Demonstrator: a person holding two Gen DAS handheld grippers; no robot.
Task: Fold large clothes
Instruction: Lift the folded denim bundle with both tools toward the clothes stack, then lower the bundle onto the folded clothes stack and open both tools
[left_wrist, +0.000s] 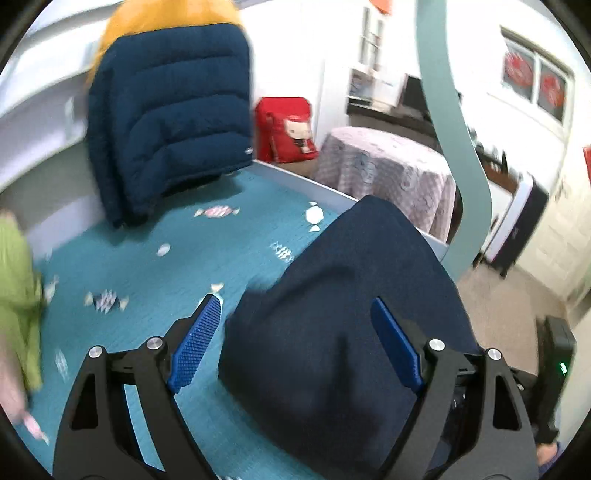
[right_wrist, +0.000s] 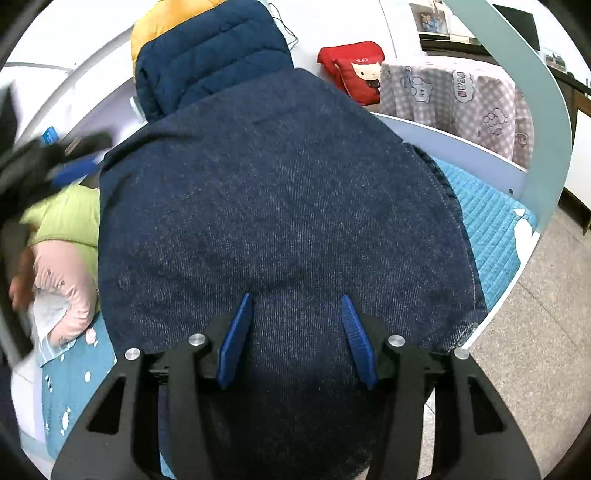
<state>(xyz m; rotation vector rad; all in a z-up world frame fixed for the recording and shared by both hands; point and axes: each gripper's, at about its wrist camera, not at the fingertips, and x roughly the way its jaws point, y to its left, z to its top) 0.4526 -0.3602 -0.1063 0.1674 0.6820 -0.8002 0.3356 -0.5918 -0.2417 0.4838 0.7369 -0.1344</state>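
Sitting folded on the teal quilted bed cover (right_wrist: 491, 221) is the dark navy denim garment (right_wrist: 280, 221), a big rounded bundle close to the bed's front edge, and it's filling most of the right wrist view. The right gripper (right_wrist: 297, 339) is hanging right over the near end of it with its blue ribbed fingers (right_wrist: 236, 339) spread apart, nothing pinched between them, though whether the tips are touching the denim is hard to say. From the left wrist view the same garment (left_wrist: 343, 314) is lying under the right-hand pad, while the left gripper (left_wrist: 295, 347) is sitting wide open with its other pad over bare bed cover (left_wrist: 147, 266).

Behind it, a navy quilted puffer jacket (left_wrist: 170, 122) is leaning against the white headboard (left_wrist: 40, 122), with something mustard yellow (left_wrist: 166, 18) behind it. Off to the left a lime green garment (right_wrist: 70, 218) and a pale pink one (right_wrist: 66, 284) are lying together. Past the bed, a red cartoon-print bag (right_wrist: 354, 70) is sitting beside a checked lilac tablecloth (right_wrist: 454, 96).
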